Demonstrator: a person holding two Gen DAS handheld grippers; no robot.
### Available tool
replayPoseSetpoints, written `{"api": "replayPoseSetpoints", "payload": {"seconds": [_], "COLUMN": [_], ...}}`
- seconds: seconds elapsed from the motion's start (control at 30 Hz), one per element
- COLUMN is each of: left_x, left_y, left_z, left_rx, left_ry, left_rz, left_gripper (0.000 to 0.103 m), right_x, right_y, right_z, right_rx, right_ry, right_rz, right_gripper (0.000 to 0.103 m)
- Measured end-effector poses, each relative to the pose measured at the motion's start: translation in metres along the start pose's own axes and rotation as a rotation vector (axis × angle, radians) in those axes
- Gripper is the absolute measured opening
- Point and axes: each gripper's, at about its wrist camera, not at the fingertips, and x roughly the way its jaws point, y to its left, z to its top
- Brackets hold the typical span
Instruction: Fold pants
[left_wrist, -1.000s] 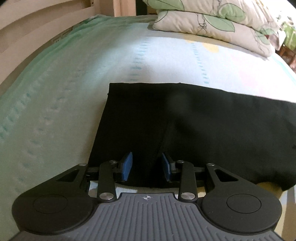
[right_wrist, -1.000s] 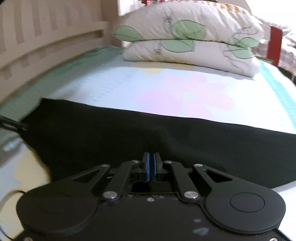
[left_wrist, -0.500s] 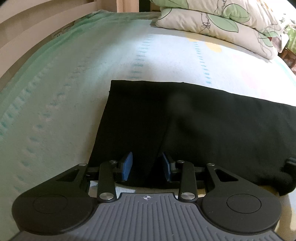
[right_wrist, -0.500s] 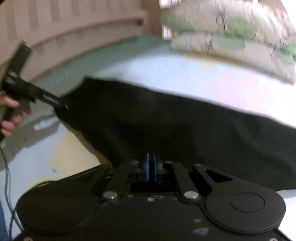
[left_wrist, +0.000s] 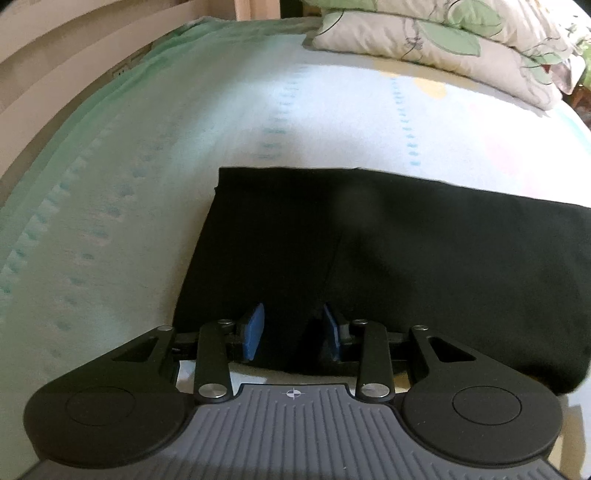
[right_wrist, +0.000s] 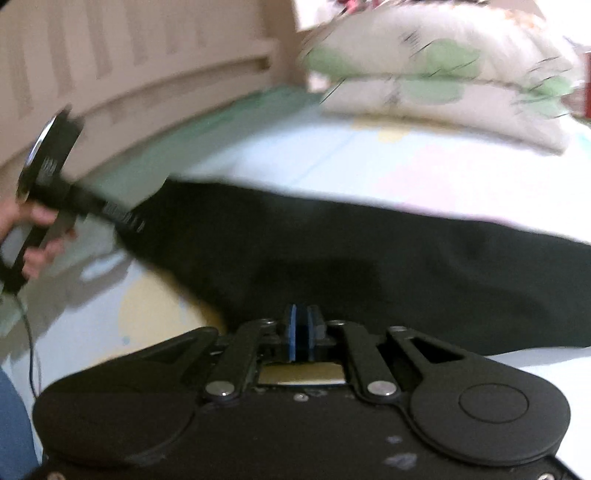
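My left claw (left_wrist: 291, 332) is spread wide, blue pads (left_wrist: 254, 330) either side of the near hem of the black pants (left_wrist: 369, 266), nothing pinched. My right claw (right_wrist: 301, 332) is clamped, pads pressed together on the near edge of the pants. Only the right view catches my left hand (right_wrist: 35, 236) on its gripper handle at far left, plus the slatted bed rail (right_wrist: 129, 74); that frame is motion-blurred. Left view alone shows a sharp far-left corner and a seam down the cloth. Pants lie flat across the pastel sheet (left_wrist: 147, 184), pillows (left_wrist: 443, 40) far behind.
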Motion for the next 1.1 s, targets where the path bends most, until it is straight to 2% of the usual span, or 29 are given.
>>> {"api": "replayPoseSetpoints", "payload": {"seconds": [0.07,0.17,0.23,0.4,0.6,0.7,0.77,0.83,0.87,0.97,1.07,1.1], "left_x": [-0.014,-0.034,-0.044,-0.054,-0.041,-0.028,-0.009,0.012,0.026,0.038,0.049,0.054], "left_y": [-0.010,-0.032,-0.050,-0.123,-0.226,-0.261,-0.272,-0.269,-0.260,-0.235,-0.228,-0.227], "left_z": [0.000,0.002,0.005,0.012,0.007,0.001,-0.003,-0.003,-0.001,0.008,0.022,0.027], "left_rx": [0.023,0.057,0.074,0.180,0.393,0.511,0.559,0.536,0.493,0.377,0.335,0.325], "left_ry": [-0.017,-0.049,-0.063,-0.091,-0.089,-0.105,-0.098,-0.038,0.005,0.001,-0.006,-0.005], "left_rz": [-0.003,-0.009,-0.046,-0.150,-0.239,-0.219,-0.159,-0.143,-0.145,-0.181,-0.114,-0.113], "left_gripper": [0.034,0.034,0.034,0.034,0.035,0.035,0.035,0.035,0.035,0.037,0.037,0.037], "right_x": [-0.020,-0.048,-0.065,-0.104,-0.122,-0.123,-0.121,-0.121,-0.119,-0.115,-0.105,-0.104], "right_y": [-0.023,-0.070,-0.107,-0.195,-0.281,-0.318,-0.337,-0.358,-0.365,-0.388,-0.405,-0.410], "right_z": [0.005,0.007,0.007,0.005,-0.004,-0.009,-0.010,-0.010,-0.010,-0.010,-0.011,-0.011], "right_rx": [0.008,0.040,0.104,0.319,0.482,0.546,0.575,0.580,0.575,0.565,0.553,0.546], "right_ry": [-0.043,-0.059,-0.062,-0.088,-0.127,-0.142,-0.151,-0.151,-0.152,-0.153,-0.146,-0.143], "right_rz": [-0.064,-0.161,-0.232,-0.379,-0.508,-0.570,-0.612,-0.640,-0.651,-0.672,-0.696,-0.709], "right_gripper": [0.025,0.025,0.025,0.026,0.026,0.026,0.028,0.029,0.029,0.029,0.029,0.029]}}
